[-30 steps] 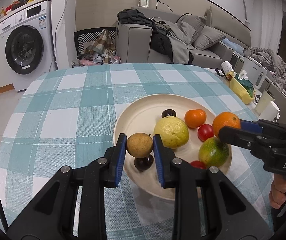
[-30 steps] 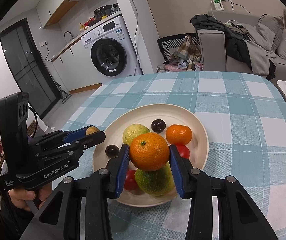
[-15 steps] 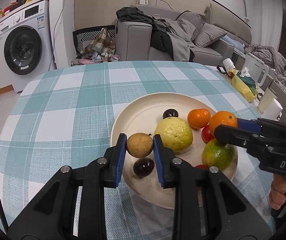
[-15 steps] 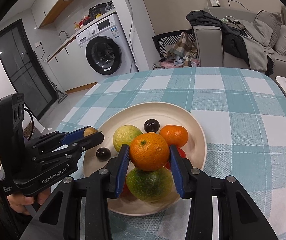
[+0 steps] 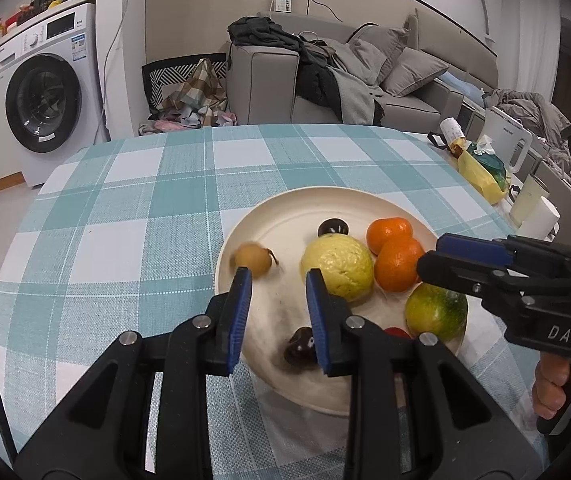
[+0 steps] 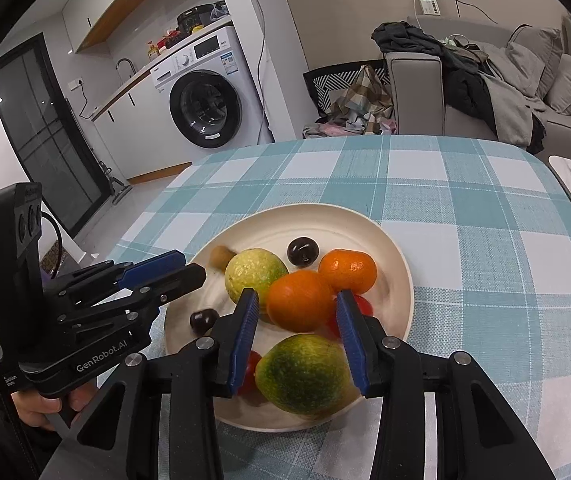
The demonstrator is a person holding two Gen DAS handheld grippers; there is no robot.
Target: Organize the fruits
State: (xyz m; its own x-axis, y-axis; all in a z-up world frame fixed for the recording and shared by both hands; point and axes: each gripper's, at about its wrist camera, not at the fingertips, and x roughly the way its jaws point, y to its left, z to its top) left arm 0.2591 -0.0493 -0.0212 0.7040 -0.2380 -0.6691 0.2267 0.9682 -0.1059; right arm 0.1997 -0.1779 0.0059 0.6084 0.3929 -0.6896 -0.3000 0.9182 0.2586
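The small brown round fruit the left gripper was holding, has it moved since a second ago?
Yes. The small brown round fruit has left the open left gripper and now lies blurred on the cream plate, near its left rim.

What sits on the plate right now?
On the plate: yellow-green fruit, two oranges, green mango, two dark fruits, brown fruit. Red tomatoes are mostly covered.

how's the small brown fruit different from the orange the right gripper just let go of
The small brown fruit is far smaller and dull tan; the released orange is bright orange. The brown fruit lies alone by the plate rim; the orange leans against other fruit. Both are motion-blurred, free of open jaws, on the plate.
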